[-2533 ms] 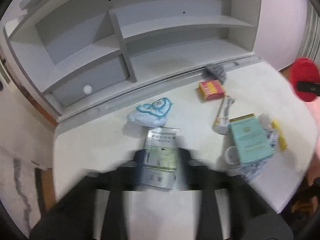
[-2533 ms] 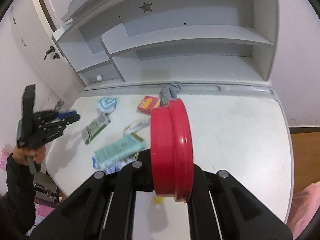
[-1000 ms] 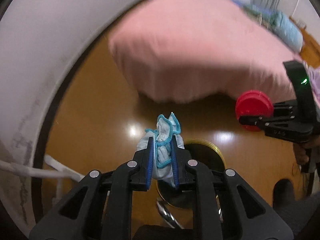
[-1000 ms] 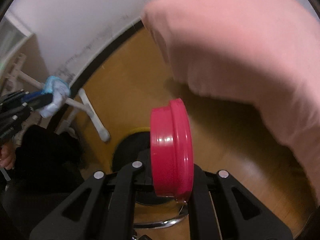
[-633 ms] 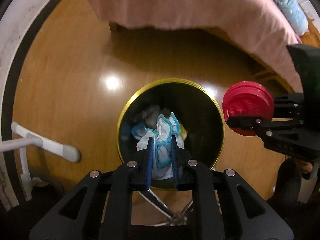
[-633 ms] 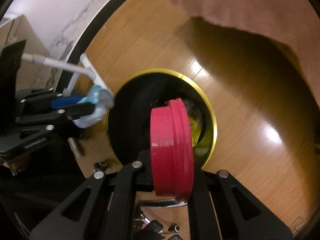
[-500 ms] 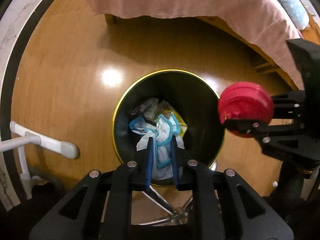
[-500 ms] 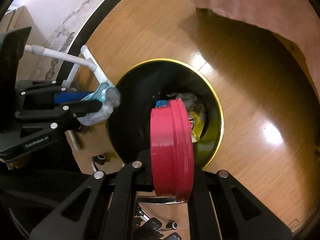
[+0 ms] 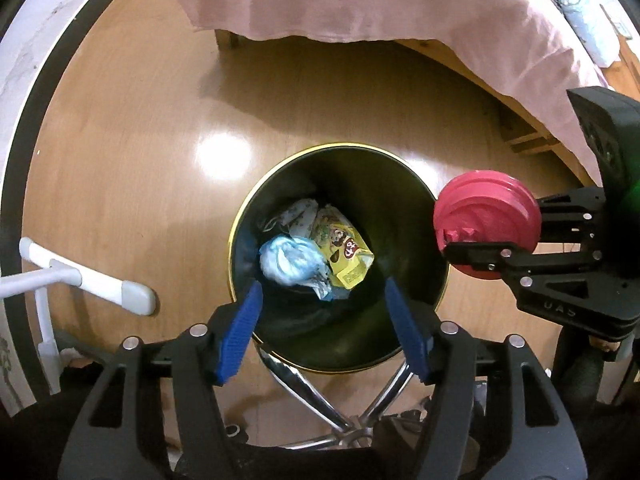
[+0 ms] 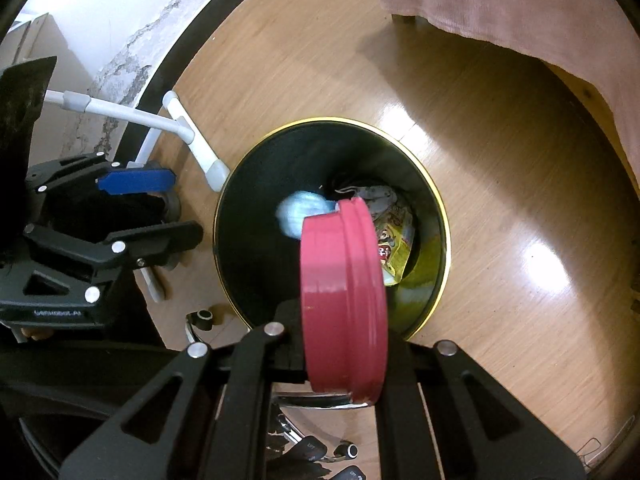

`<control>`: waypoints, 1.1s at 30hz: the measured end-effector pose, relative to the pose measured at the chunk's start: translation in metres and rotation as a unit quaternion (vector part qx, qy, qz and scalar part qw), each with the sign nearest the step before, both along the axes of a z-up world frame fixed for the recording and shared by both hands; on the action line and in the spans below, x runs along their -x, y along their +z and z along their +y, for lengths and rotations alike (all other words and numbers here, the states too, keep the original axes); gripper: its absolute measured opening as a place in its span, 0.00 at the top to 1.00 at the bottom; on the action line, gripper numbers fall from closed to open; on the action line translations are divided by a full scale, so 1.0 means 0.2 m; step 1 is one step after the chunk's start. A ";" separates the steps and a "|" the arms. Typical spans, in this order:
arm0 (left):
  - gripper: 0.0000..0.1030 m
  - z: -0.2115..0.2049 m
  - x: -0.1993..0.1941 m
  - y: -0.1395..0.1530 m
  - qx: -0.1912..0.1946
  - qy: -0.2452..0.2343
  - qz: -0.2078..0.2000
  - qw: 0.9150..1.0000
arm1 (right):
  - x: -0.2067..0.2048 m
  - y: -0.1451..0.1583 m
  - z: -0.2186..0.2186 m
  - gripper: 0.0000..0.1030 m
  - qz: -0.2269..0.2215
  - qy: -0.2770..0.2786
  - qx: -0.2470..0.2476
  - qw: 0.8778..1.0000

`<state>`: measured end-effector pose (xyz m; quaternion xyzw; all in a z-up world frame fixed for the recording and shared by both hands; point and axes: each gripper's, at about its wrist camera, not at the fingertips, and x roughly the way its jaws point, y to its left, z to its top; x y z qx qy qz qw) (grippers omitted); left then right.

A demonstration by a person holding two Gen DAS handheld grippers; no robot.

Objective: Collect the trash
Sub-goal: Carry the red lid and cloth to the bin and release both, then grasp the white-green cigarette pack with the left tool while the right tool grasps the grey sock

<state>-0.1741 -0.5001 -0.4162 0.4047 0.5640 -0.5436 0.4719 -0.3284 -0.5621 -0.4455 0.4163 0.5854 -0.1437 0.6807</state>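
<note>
A black bin with a gold rim (image 9: 336, 146) stands on the wooden floor below both grippers. My left gripper (image 9: 324, 320) hangs over its near edge, its jaws opening, with nothing between the blue pads (image 9: 244, 328). A crumpled white and blue wad (image 9: 290, 262) lies loose inside the bin beside a yellow snack wrapper (image 9: 346, 248). My right gripper (image 10: 342, 340) is shut on a red round lid (image 10: 344, 296), held on edge above the bin's rim (image 10: 440, 208). The right wrist view shows the wad (image 10: 298, 212) blurred and the left gripper (image 10: 172, 208) at the bin's left side.
A pink bedspread (image 9: 400, 8) hangs over a wooden bed frame beyond the bin. A white tube stand's foot (image 9: 100, 282) lies on the floor to the left. Chrome chair legs (image 9: 320, 400) spread just below the bin. A white wall runs along the left.
The left jaws have spread apart and let go of the white and blue wad, which has dropped into the bin. The right gripper has kept still with the red lid over the bin.
</note>
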 end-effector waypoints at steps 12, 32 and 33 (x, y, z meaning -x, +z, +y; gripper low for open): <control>0.38 0.01 -0.10 0.08 0.026 0.050 -0.003 0.998 | 0.00 0.04 0.00 0.27 -0.014 0.008 0.011 1.000; 0.11 0.08 -0.14 1.03 0.224 0.045 -0.125 0.966 | 0.10 0.79 -0.37 0.27 -0.039 -0.051 0.215 0.975; 0.11 0.12 -0.14 1.14 0.241 0.044 -0.133 0.960 | 0.08 0.87 -0.38 0.27 -0.047 -0.049 0.226 0.972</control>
